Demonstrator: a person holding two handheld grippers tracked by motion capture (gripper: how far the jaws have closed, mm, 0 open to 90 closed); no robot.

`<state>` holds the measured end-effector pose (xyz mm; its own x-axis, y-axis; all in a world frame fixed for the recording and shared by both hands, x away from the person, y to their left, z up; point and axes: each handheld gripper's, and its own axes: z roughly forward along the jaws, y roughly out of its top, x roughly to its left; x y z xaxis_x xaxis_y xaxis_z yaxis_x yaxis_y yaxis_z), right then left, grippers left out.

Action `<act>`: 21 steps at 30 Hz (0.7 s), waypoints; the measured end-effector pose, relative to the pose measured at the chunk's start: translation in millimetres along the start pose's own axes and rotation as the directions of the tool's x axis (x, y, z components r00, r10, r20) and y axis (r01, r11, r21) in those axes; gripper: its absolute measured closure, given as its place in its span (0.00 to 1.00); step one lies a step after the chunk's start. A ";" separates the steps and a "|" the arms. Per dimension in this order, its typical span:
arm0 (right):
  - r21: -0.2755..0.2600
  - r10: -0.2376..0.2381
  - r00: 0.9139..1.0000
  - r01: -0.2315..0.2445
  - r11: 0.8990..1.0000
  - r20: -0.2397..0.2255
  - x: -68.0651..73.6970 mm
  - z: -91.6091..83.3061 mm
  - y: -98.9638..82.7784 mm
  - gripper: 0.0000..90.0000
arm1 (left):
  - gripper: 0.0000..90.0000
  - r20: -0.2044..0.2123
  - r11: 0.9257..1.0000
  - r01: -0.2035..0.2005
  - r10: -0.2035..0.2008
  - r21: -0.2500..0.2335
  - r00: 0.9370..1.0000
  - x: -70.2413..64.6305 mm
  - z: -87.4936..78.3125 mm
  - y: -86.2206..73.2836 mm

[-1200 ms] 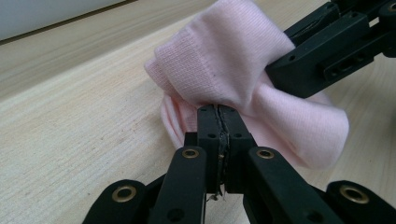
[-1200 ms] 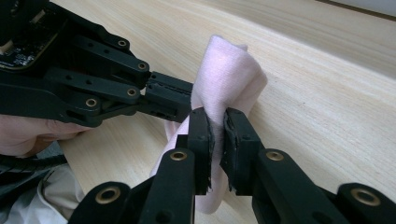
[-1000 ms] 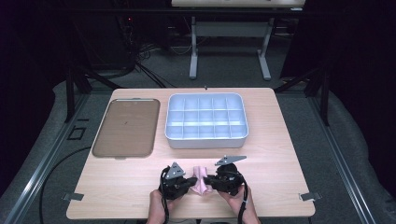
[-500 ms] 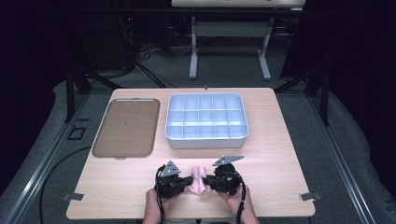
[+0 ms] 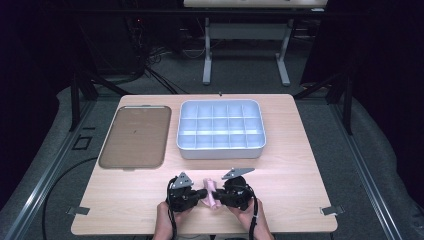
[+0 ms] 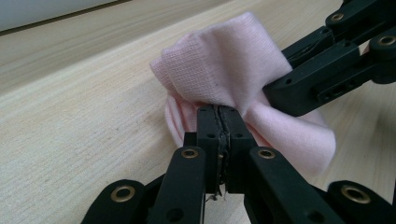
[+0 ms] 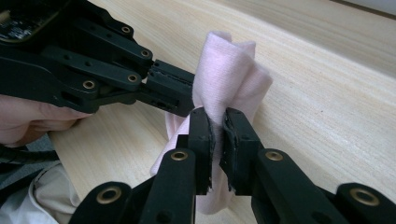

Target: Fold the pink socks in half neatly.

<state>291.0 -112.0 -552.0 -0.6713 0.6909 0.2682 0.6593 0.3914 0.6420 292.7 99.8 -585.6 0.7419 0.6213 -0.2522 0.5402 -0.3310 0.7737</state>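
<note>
Wooden table [image 5: 300, 165], high view, left to right. Brown flat tray [image 5: 132, 136]: far left half, lying flat, nothing on it. Pale blue divided bin [image 5: 221, 129]: just beside the tray, centre of the table, compartments bare. Near edge, below the bin: left gripper [image 5: 201, 193], jaws clenched on one side of a pink cloth [image 5: 212, 192]; cloth bunched, between the two grippers, its lower folds against the tabletop. Right gripper [image 5: 218, 194]: jaws pinching the cloth's opposite side, fabric visible between the pads in the right gripper view. Person's hands at the table edge.
</note>
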 end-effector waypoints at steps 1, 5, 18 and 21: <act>0.000 0.000 1.000 0.000 1.000 0.000 0.0 0.0 0.0 0.91 | 0.97 0.000 1.000 0.000 0.000 0.000 1.000 0.0 0.0 0.0; 0.009 0.003 1.000 -0.003 1.000 0.002 -0.4 1.8 -0.4 0.91 | 0.93 0.010 1.000 -0.005 0.005 -0.008 1.000 -0.1 -4.1 0.0; 0.007 -0.008 1.000 0.007 1.000 0.022 0.5 2.4 1.2 0.91 | 0.99 -0.040 1.000 0.014 -0.014 0.010 0.999 3.8 -8.5 -5.5; 0.013 -0.014 1.000 0.014 1.000 0.021 1.5 1.8 1.9 0.91 | 0.99 -0.041 1.000 0.008 -0.007 0.015 0.999 3.7 -7.5 -5.4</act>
<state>291.9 -109.1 -551.7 -0.6732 0.6980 0.2442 0.6543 0.4084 0.6365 289.5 109.2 -586.4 0.7208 0.6525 -0.2337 0.5519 -0.3364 0.7631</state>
